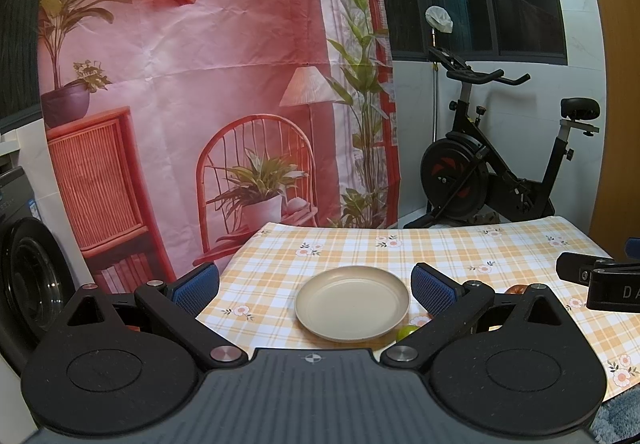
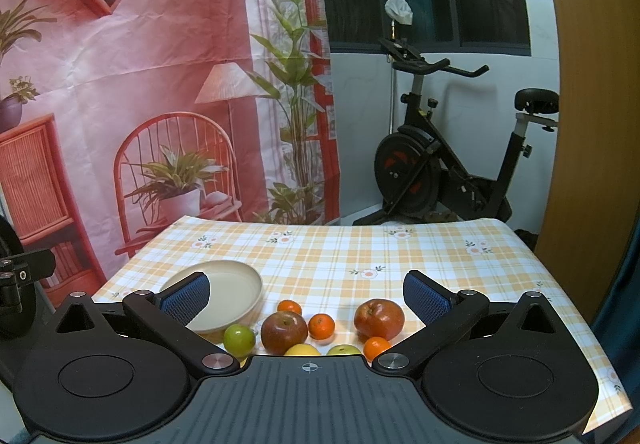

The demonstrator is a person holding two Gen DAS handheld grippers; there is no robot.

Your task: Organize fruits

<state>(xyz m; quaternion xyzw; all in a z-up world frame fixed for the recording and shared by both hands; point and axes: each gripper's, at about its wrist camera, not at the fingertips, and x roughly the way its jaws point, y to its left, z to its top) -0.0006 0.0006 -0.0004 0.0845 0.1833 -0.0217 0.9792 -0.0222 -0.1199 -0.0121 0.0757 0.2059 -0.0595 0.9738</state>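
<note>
A beige empty plate [image 1: 353, 302] lies on the checked tablecloth, also in the right wrist view [image 2: 232, 294]. Beside it lie two red apples [image 2: 284, 332] [image 2: 379, 318], three small oranges [image 2: 321, 326], a green fruit [image 2: 239, 339], another green one [image 2: 343, 349] and a yellow fruit [image 2: 302, 350]. My left gripper [image 1: 314, 286] is open and empty, hovering before the plate. My right gripper [image 2: 306, 294] is open and empty above the fruits. A green fruit [image 1: 406, 332] peeks by the left gripper's right finger.
The table [image 2: 440, 256] carries an orange checked cloth, edges falling off right and back. An exercise bike [image 2: 452, 147] stands behind it. A printed backdrop [image 2: 140, 83] hangs at the back left. The right gripper's body [image 1: 600, 280] shows at the left view's right edge.
</note>
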